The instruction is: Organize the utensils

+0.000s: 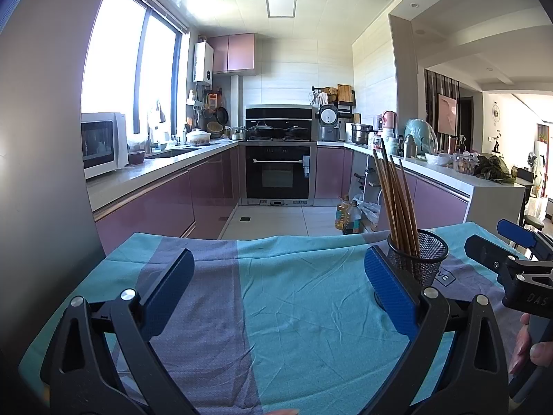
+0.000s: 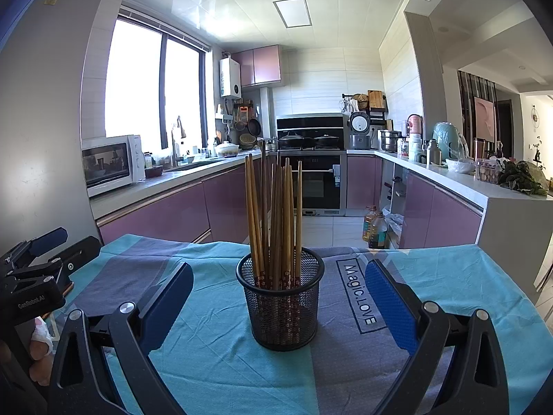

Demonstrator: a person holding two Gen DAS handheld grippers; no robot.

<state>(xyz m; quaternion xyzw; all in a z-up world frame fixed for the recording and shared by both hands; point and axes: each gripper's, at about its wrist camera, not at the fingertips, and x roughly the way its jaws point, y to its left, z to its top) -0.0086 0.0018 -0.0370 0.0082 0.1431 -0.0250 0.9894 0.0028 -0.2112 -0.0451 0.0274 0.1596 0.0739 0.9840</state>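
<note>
A black mesh cup (image 2: pixel 281 306) stands upright on the teal and grey cloth (image 2: pixel 207 363), holding several wooden chopsticks (image 2: pixel 276 221) on end. My right gripper (image 2: pixel 278 294) is open, its blue pads on either side of the cup and a little nearer to me, touching nothing. In the left wrist view the same cup (image 1: pixel 420 254) sits just behind the right pad, and the chopsticks (image 1: pixel 397 200) lean in it. My left gripper (image 1: pixel 276 276) is open over bare cloth (image 1: pixel 293 311), with nothing between its fingers. Each gripper shows at the edge of the other's view.
The cloth-covered table ends at a far edge with kitchen floor beyond. Oil bottles (image 2: pixel 375 230) stand on the floor by the right counter (image 2: pixel 449 180). An oven (image 2: pixel 314 183) and purple cabinets line the back and left. A hand (image 1: pixel 528 346) holds the right gripper's handle.
</note>
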